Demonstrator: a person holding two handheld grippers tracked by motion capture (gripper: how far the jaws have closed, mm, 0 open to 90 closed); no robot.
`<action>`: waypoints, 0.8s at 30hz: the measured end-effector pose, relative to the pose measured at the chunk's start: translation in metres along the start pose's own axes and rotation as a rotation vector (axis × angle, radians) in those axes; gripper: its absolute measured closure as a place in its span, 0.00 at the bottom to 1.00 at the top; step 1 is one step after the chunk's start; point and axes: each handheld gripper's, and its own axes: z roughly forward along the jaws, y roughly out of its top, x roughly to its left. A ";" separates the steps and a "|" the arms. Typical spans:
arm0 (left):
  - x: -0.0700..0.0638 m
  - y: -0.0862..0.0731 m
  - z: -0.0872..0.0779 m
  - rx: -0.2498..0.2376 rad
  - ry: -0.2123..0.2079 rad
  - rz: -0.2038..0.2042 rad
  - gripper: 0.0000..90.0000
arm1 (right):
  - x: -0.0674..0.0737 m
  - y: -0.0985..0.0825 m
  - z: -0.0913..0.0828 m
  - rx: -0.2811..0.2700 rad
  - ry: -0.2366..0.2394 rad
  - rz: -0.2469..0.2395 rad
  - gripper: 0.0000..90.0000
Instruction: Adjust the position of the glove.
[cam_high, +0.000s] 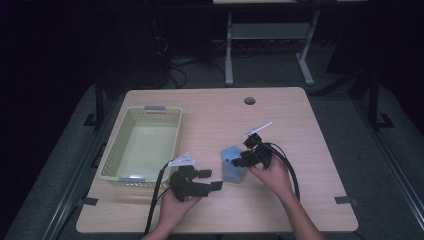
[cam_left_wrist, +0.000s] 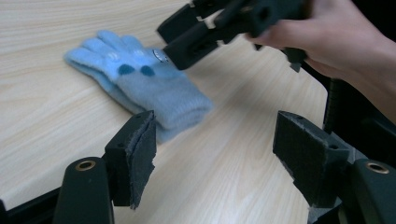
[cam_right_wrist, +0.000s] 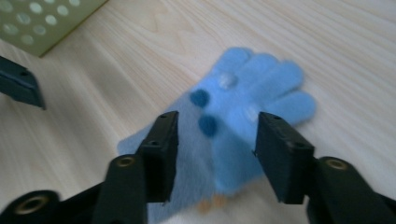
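Over the blue glove (cam_right_wrist: 243, 126), right gripper (cam_right_wrist: 215, 140) fingers apart, gripping nothing

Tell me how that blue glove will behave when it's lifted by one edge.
The blue glove looks like soft fleece lying flat on the table, so it will probably droop and fold rather than hold shape. It seems light. Its fuzzy surface should grip well between the right gripper's open pads, so slipping seems unlikely.

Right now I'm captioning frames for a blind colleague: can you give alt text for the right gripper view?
A light blue glove with dark blue dots lies flat on a pale wooden table. The right gripper hangs over it with its two black jaws open, apart over the glove's palm. A corner of a green perforated basket shows at upper left.
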 end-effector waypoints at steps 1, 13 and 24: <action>0.000 0.003 0.003 0.004 0.006 -0.011 0.33 | -0.001 -0.003 -0.004 -0.015 0.005 0.021 0.50; 0.023 0.020 0.034 0.055 0.057 -0.199 0.36 | -0.013 -0.038 -0.013 -0.097 0.042 0.212 0.45; 0.042 0.017 0.052 0.078 0.052 -0.341 0.43 | -0.014 -0.052 0.003 -0.113 0.077 0.297 0.50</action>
